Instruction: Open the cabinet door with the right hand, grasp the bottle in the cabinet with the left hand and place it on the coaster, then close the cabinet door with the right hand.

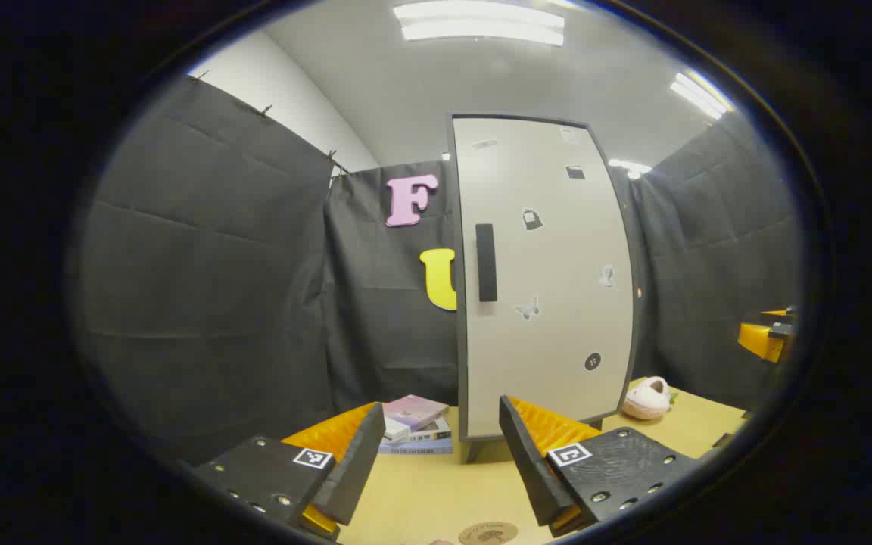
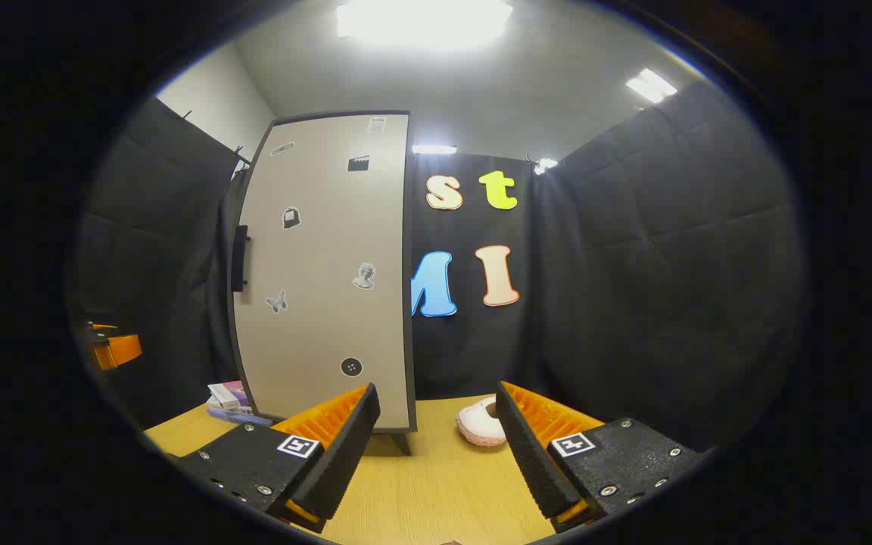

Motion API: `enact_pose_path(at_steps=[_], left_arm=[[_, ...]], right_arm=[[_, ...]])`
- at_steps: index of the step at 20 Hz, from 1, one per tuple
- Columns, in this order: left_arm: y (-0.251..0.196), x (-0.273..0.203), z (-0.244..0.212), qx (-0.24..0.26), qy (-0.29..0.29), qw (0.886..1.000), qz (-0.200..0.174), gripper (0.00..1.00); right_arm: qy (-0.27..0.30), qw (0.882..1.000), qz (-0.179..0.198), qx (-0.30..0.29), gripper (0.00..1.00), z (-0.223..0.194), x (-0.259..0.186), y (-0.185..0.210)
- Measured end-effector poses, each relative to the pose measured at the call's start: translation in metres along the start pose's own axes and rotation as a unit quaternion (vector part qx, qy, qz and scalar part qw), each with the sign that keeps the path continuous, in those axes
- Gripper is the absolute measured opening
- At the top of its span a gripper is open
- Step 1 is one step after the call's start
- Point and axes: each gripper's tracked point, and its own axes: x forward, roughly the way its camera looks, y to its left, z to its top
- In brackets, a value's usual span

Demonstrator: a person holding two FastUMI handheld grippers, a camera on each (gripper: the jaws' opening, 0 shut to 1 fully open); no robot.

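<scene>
Wooden table (image 1: 421, 496) carries cabinet (image 1: 546, 280), book stack (image 1: 415, 424), pink slipper (image 1: 648, 399), coaster (image 1: 487, 533).

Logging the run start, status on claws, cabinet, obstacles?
Left claw open, empty. Right claw open, empty, short of the cabinet. Cabinet door closed, handle untouched. Books and slipper flank the cabinet, not blocking it.
</scene>
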Motion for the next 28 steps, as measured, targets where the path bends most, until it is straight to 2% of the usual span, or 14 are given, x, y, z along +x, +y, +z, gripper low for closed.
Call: enact_pose_path(at_steps=[16, 28], left_arm=[[0.018, 0.005, 0.005, 0.001, -0.004, 1.0, 0.024, 0.87], [0.053, -0.021, 0.014, 0.012, -0.013, 0.998, 0.06, 0.87]], right_arm=[[-0.007, 1.0, 0.018, 0.002, 0.95, 0.006, 0.02, 0.022], [-0.024, 0.997, 0.062, 0.024, 0.95, 0.039, 0.053, 0.068]])
